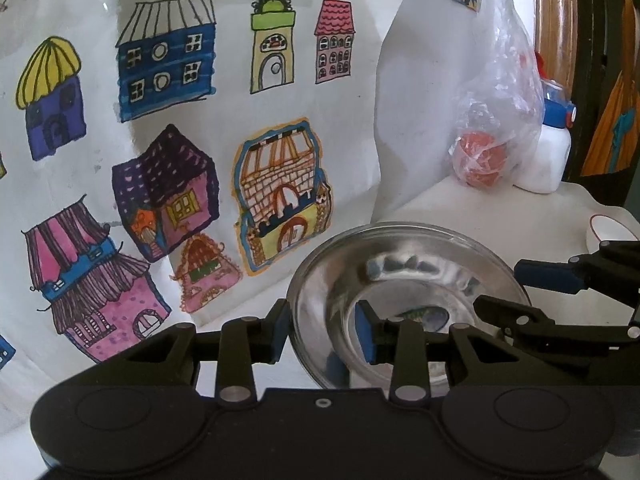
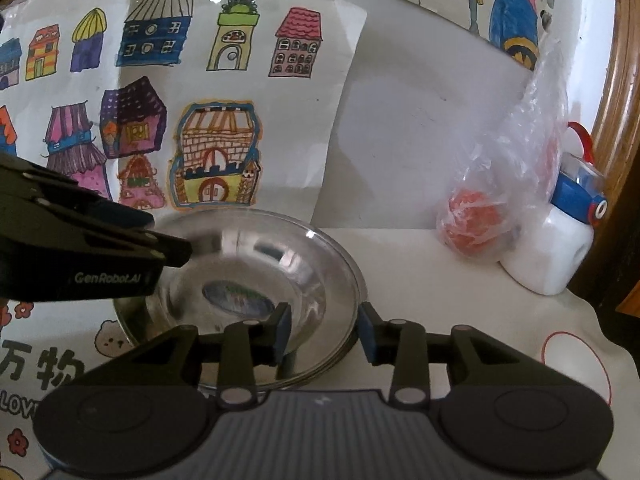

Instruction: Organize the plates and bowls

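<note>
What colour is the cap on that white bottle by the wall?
Blue, with a red loop on top of the white bottle; the right wrist view shows it best.

My path: tabletop (image 2: 420, 280) right of steel bowl (image 2: 256, 276) lay open | back-right corner blocked by bagged fruit (image 2: 476, 224), white bottle (image 2: 560, 248)

Soft daylight, glare on the steel bowl (image 2: 256, 276) and plastic film, fisheye bending at edges.

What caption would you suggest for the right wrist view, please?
Open right tongs straddle the rim of stacked steel plates; left tongs reach in opposite.
</note>
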Motion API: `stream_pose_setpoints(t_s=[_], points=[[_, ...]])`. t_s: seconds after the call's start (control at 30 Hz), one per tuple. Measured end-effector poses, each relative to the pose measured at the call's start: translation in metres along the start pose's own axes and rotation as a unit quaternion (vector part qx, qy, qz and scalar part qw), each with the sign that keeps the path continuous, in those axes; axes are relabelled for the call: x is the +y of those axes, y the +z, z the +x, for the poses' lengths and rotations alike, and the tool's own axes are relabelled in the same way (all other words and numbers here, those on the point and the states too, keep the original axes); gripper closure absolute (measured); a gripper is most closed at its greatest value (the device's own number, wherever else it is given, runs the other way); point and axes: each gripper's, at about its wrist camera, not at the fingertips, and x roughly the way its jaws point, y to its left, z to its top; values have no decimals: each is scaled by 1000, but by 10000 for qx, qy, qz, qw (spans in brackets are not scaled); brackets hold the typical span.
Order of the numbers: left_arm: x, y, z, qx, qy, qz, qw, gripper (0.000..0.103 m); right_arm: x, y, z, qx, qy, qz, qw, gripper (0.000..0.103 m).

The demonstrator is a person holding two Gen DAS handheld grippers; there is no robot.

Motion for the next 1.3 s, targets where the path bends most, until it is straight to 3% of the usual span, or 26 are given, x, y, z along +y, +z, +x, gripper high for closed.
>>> stream_pose_setpoints(t_s=[0.13, 0.2, 0.47, 0.6, 0.87, 1.07, 1.3], points=[[5, -1, -4, -9, -71, -136, 9999, 62, -1, 0, -2, -15, 32, 29, 10000, 61], [6, -2, -7, -45, -104, -182, 9998, 58, -1, -1, -5, -48, 20, 63, 10000, 49], [15, 0, -35, -359, -135, -445, 9983, 34, -10, 2, -33, -331, -8, 322, 9989, 30], [20, 0, -59, -600, -148, -567, 9965, 19, -15, 6, -60, -572, 6, 459, 9973, 18], [30, -6, -128, -1028, -219, -722, 9918, 4, -16, 7, -131, -1143, -16, 686, 9911, 3], [35, -22, -188, -1282, -280, -748, 9885, 1, -3, -2, -186, -1405, 150, 836, 9864, 0], [31, -61, -244, -1305, -331, -582, 9892, 1, 20, -30, -240, -1498, 410, 783, 9848, 0]])
